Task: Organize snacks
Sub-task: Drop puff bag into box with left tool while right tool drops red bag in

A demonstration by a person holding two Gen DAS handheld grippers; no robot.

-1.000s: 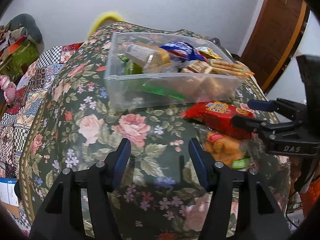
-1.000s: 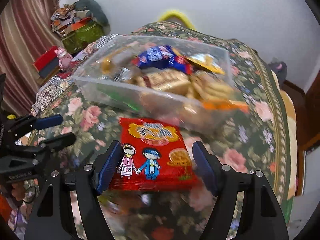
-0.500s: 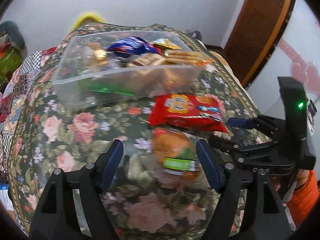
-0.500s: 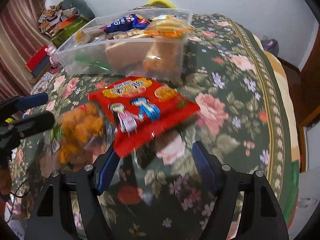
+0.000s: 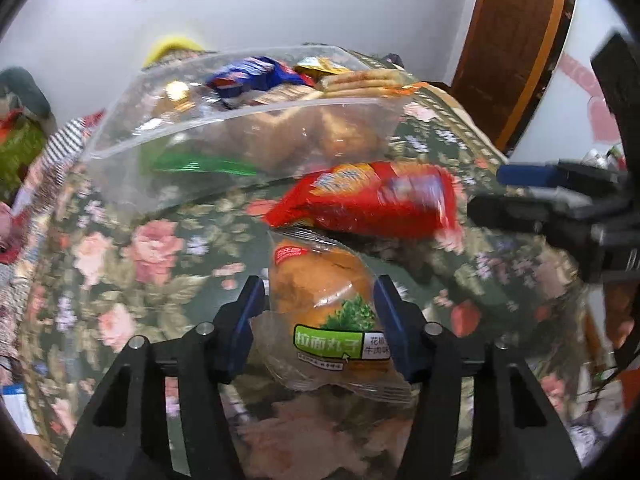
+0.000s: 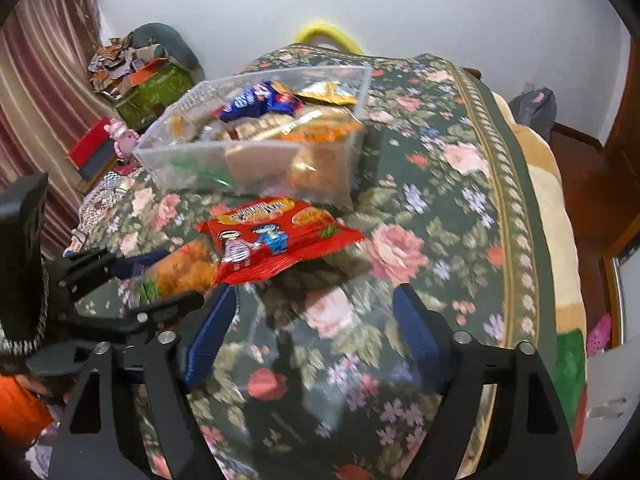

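A clear plastic bin [image 5: 132, 184] holding several snack packs stands on the floral table; it also shows in the right wrist view [image 6: 192, 160]. A red snack bag [image 5: 372, 200] lies in front of it, also in the right wrist view [image 6: 276, 240]. A clear bag of orange snack balls with a green label [image 5: 324, 300] lies between my left gripper's [image 5: 320, 312] blue pads, which touch its sides. In the right wrist view this bag [image 6: 180, 268] sits in the left gripper [image 6: 152, 280]. My right gripper [image 6: 312, 328] is open and empty, just short of the red bag.
The floral cloth [image 6: 440, 184] covers the table, whose edge curves down on the right. A brown door [image 5: 516, 40] stands at the right. Boxes and clutter [image 6: 148, 76] lie beyond the table's left side. A yellow chair back [image 6: 328, 36] stands behind the table.
My left gripper has moved forward and closed around the bag of orange snack balls. My right gripper has drawn back from the red bag and stays open.
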